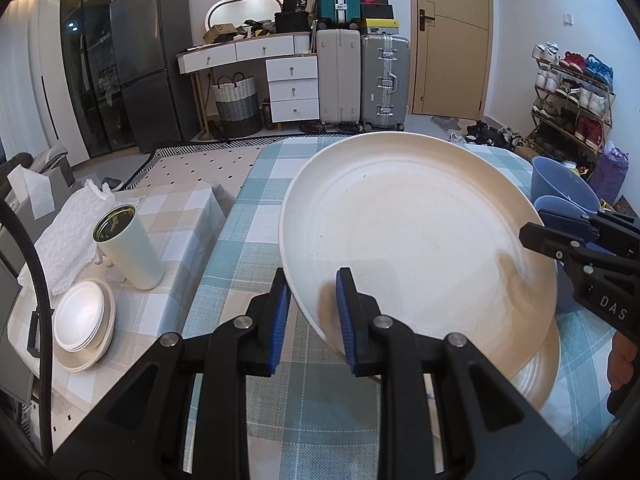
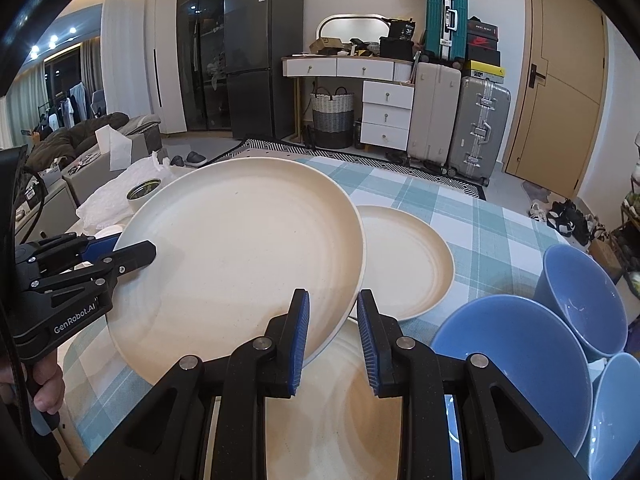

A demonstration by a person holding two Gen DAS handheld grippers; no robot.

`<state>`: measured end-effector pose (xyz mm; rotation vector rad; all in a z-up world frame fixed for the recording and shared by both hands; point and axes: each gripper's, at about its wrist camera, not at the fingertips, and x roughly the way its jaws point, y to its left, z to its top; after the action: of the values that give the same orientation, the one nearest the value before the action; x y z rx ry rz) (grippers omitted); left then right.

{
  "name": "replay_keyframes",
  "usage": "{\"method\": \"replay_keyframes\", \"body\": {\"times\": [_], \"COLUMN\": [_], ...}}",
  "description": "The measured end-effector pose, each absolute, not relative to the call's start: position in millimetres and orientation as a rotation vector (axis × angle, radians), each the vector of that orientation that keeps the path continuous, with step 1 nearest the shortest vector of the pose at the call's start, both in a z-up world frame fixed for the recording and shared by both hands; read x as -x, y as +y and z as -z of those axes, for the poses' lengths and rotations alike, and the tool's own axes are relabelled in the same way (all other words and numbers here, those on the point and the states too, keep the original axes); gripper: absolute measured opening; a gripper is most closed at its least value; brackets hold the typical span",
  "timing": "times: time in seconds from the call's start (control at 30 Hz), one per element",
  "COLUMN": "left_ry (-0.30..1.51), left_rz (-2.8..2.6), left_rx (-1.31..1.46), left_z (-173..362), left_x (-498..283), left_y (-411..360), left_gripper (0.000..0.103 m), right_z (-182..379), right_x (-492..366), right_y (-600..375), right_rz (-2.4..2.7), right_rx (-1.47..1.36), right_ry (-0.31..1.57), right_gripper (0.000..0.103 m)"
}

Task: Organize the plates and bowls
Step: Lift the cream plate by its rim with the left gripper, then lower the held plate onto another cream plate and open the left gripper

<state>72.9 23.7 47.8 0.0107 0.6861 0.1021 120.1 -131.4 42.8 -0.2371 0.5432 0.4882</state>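
Carrying a big cream plate (image 2: 240, 256) tilted above the checked table (image 1: 248, 216), both grippers are pinching its rim: left gripper (image 1: 312, 316) nearly closed on one edge, right gripper (image 2: 334, 344) likewise opposite. Keeping both hands level should be preventing slips before stacking onto the plate below (image 2: 344, 400).

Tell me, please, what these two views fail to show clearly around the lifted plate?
- Left view: the lower plate is mostly hidden by the lifted plate.
- Left view: the blue bowls are cut off by the right gripper; their count is unclear.
- Right view: the left gripper hides its own grip on the rim.
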Motion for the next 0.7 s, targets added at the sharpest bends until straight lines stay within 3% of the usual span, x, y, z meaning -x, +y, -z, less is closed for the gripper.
{"method": "replay_keyframes", "body": {"times": [0.7], "left_ry": [0.699], "left_rz": [-0.080], "left_rx": [-0.036], "left_z": [-48.0], "left_x": [-47.3], "left_y": [11.4], "left_gripper": [0.021], "right_z": [-36.8], "right_x": [-96.6], "right_y": [-148.9], "right_rz": [-0.487], "right_rx": [0.219], "right_ry": [0.550], "right_gripper": [0.025]}}
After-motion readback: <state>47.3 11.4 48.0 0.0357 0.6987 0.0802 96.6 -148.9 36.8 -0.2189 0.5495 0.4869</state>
